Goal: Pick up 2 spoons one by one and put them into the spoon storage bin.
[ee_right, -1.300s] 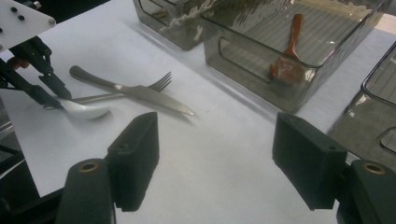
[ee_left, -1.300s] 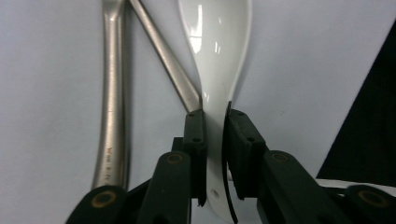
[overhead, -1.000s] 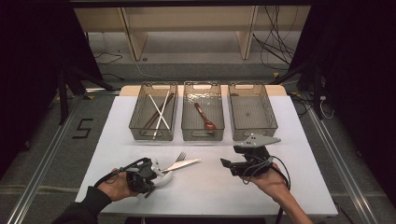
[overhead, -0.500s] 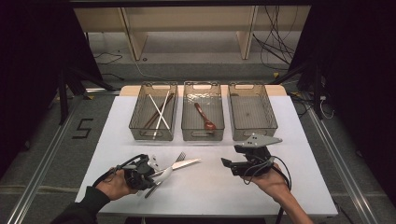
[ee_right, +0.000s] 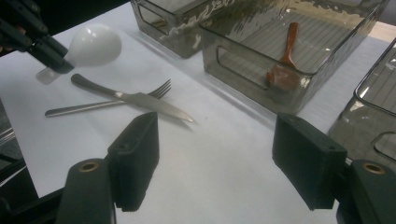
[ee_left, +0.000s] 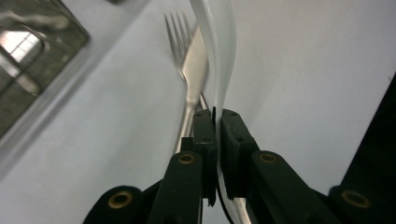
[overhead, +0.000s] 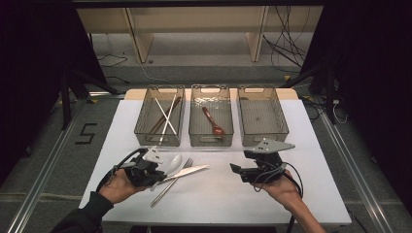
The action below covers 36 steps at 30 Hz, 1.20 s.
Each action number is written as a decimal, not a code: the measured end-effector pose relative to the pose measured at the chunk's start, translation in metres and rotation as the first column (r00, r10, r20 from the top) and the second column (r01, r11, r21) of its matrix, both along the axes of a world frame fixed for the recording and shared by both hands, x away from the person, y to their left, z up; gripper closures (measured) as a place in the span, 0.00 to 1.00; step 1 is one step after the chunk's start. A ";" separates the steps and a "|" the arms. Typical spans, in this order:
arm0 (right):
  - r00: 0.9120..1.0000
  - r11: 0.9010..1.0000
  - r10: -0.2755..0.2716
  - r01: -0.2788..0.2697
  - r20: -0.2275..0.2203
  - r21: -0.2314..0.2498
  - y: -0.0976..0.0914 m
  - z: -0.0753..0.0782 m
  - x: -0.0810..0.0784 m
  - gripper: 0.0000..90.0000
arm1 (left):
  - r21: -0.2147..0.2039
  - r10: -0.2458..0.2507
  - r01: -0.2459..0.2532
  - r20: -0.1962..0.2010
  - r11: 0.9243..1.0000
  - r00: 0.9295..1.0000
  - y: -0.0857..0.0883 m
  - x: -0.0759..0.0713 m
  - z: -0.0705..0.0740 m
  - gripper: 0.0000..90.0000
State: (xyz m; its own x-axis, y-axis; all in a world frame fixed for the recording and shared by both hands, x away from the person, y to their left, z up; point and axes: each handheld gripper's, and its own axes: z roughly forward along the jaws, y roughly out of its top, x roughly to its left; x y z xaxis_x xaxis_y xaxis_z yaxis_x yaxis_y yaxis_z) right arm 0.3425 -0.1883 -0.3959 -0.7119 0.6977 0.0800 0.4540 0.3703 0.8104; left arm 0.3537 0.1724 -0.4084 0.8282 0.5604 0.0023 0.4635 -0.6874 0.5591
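At the lower left of the high view, my left gripper (overhead: 158, 171) has its jaws pressed together on the handle of the white spoon (overhead: 172, 163). In the left gripper view the thin white handle passes between the two black pads, and the bowl points up toward the top of the frame. In the right gripper view the spoon (ee_right: 92, 44) is at the upper left, clear of the white table (overhead: 214, 199).

Just to the right lie the fork (overhead: 172, 178) and the knife (overhead: 187, 171), crossed, the knife on top. I judge the step is carrying the spoon to a bin. The grip is close to the end of the handle, so I should keep the wrist steady and move slowly, so that the bowl does not swing or slip.

In the upper middle are three bins: the left bin (overhead: 160, 141) has chopsticks (overhead: 167, 115), the middle bin (overhead: 211, 141) has a brown spoon (overhead: 214, 121), and the right bin (overhead: 262, 139) has nothing in it. The middle one looks like the proper target; I should go over its near wall before lowering.

At the lower right, my right gripper (overhead: 240, 172) has its jaws wide apart, holding nothing.
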 end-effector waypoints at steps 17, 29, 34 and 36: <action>0.999 0.999 -0.023 0.022 0.027 0.047 -0.007 0.004 -0.002 0.36 | -0.118 0.059 -0.051 0.065 0.992 0.996 -0.010 0.022 0.022 0.95; 0.998 0.995 -0.056 0.053 0.043 0.080 -0.014 0.004 -0.008 0.36 | -0.180 0.096 -0.081 0.079 0.980 0.992 -0.012 0.039 0.031 0.94; 0.997 0.995 -0.060 0.056 0.040 0.081 -0.017 0.003 -0.010 0.36 | -0.196 0.111 -0.090 0.099 0.976 0.989 -0.017 0.049 0.037 0.94; 0.997 0.995 -0.060 0.056 0.040 0.086 -0.017 0.004 -0.010 0.36 | -0.203 0.114 -0.091 0.102 0.975 0.988 -0.021 0.055 0.039 0.94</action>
